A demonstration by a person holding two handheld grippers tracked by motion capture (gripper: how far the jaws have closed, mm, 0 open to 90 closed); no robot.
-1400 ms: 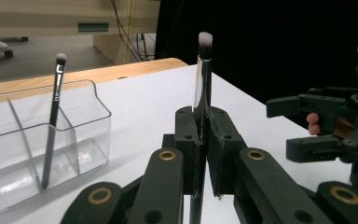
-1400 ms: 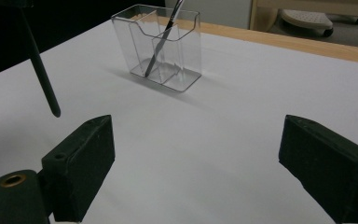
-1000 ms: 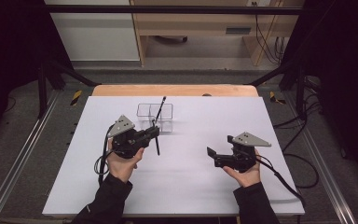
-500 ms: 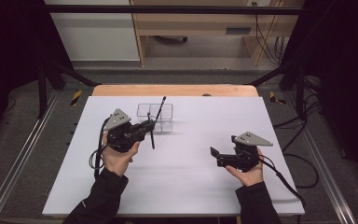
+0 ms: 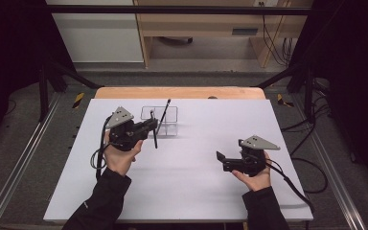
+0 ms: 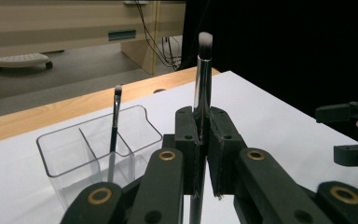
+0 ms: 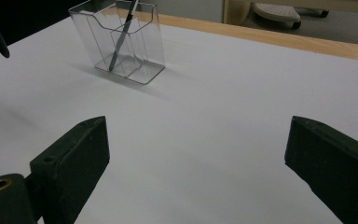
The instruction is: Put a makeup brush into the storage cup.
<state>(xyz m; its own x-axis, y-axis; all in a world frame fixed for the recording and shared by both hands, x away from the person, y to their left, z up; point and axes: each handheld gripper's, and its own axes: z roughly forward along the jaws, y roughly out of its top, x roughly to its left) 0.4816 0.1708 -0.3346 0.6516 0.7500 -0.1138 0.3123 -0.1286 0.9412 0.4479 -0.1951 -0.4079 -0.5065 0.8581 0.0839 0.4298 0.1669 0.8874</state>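
1. A table [image 5: 182, 187] stands in the middle, with a wooden edge strip [image 5: 179, 92] along its far side.
2. A divided holder [image 5: 165, 120] rests on the table, toward the far side, left of centre.
3. One brush [image 5: 165, 111] stands inside the holder, leaning.
4. The left gripper [image 5: 149, 125] sits just before and left of the holder, with a second brush [image 6: 201, 88] upright between its jaws.
5. The right gripper [image 5: 220, 160] hangs over the table's right half, nearer the person, well apart from the holder.

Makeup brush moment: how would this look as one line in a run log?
left gripper: shut on makeup brush, upright | right gripper: open, empty | clear organizer: holds second brush | table
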